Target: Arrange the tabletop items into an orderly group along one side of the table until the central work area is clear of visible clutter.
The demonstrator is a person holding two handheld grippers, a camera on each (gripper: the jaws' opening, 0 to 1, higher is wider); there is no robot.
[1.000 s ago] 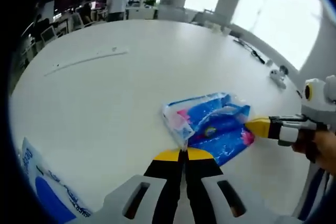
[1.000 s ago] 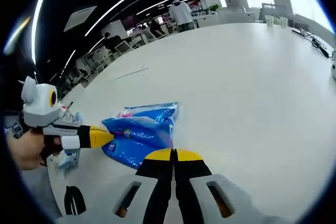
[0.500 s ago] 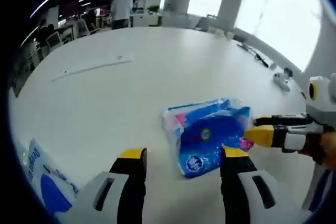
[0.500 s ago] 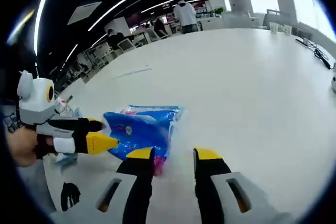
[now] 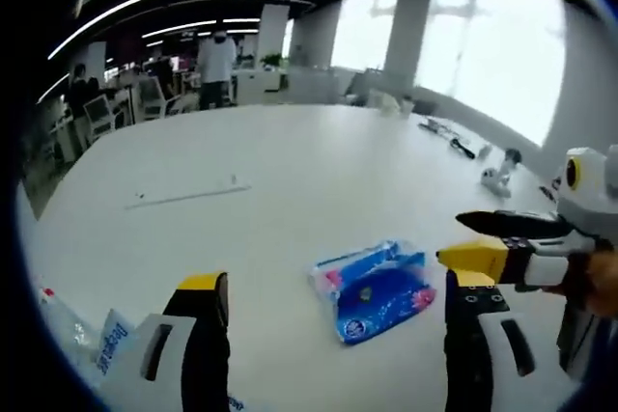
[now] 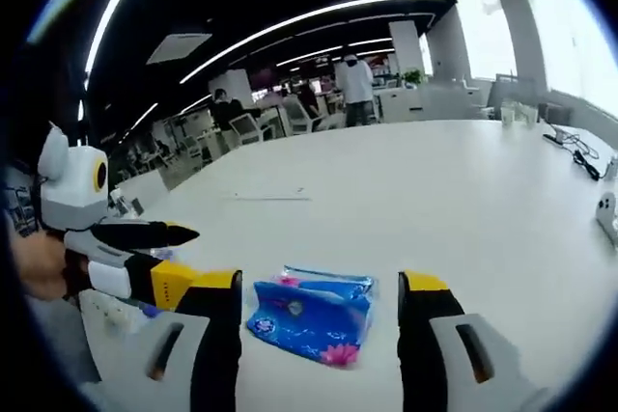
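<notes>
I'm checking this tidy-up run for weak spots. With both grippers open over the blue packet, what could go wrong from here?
1. The blue tissue packet lies free on the white table, away from any edge visible here, so the centre may stay cluttered.
2. The left gripper and right gripper hover close together and could knock each other in a re-grasp.
3. The soft, crinkled wrapper may slip from the fingers or tear.

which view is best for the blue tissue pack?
Right gripper view: the blue tissue pack lies centered between that gripper's open jaws, close, with its flower print and clear end readable. Left gripper view also shows the pack on the white table, but smaller and off toward the right jaw.
</notes>
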